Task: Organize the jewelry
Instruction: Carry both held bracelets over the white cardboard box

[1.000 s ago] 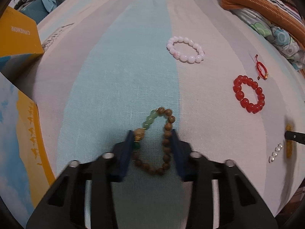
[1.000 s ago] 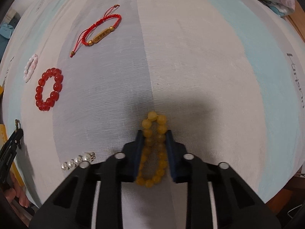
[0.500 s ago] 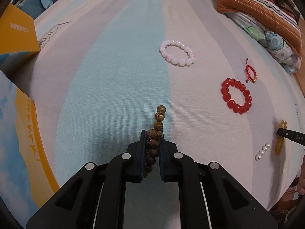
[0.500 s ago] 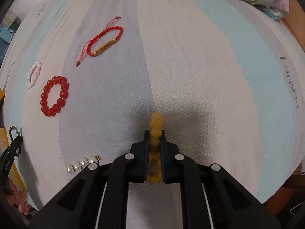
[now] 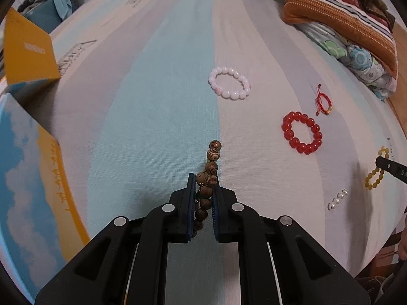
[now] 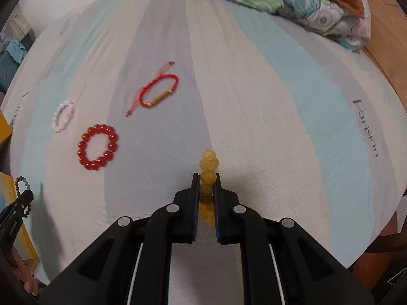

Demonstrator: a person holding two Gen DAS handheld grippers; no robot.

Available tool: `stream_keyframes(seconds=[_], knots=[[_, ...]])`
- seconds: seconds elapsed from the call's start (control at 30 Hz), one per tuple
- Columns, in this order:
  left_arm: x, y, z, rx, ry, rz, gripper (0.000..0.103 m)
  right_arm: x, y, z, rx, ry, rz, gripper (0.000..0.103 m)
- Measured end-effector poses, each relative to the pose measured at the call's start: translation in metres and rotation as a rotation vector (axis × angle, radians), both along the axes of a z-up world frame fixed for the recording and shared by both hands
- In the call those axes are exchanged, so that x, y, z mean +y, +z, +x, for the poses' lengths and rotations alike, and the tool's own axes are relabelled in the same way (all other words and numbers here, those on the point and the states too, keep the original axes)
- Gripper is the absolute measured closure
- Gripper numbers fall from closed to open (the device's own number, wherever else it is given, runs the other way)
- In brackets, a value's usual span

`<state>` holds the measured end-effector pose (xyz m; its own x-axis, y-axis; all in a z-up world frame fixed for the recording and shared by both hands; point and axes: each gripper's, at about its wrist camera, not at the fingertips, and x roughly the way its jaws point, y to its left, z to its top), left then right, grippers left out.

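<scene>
Striped bedsheet (image 5: 157, 106) now lies farther below: both grippers, earlier open, have clamped and lifted their bracelets, the left gripper (image 5: 203, 190) the wooden bracelet (image 5: 212, 167), the right gripper (image 6: 206, 190) the yellow bracelet (image 6: 209, 167).

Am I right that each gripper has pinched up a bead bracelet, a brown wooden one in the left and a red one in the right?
Not quite. The right gripper holds a yellow bead bracelet, as the right wrist view shows. The red bead bracelet lies on the striped bedsheet. The left gripper does hold the brown wooden bracelet.
</scene>
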<state>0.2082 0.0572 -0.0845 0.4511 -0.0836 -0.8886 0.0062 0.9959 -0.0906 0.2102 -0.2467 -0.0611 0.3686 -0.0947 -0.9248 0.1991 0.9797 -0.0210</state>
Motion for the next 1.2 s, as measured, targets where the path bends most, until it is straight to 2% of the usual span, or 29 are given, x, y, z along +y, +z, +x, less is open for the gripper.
stream_keyframes(seconds=[0.1,0.3,0.87,1.2], knots=[[0.002,0.013,-0.009,-0.036,0.02,0.007,0.093,0.013,0.015,0.0,-0.024,0.019,0.006,0.094],[0.008,0.036,-0.022,-0.05,0.056,0.015,0.093,0.041,0.042,0.003,-0.082,0.072,-0.012,0.094],[0.055,0.099,-0.066,-0.136,0.167,0.027,0.093,0.124,0.071,-0.002,-0.142,0.233,0.028,0.094],[0.105,0.113,-0.094,-0.145,0.262,0.057,0.093,0.194,0.085,-0.018,-0.172,0.363,0.019,0.094]])
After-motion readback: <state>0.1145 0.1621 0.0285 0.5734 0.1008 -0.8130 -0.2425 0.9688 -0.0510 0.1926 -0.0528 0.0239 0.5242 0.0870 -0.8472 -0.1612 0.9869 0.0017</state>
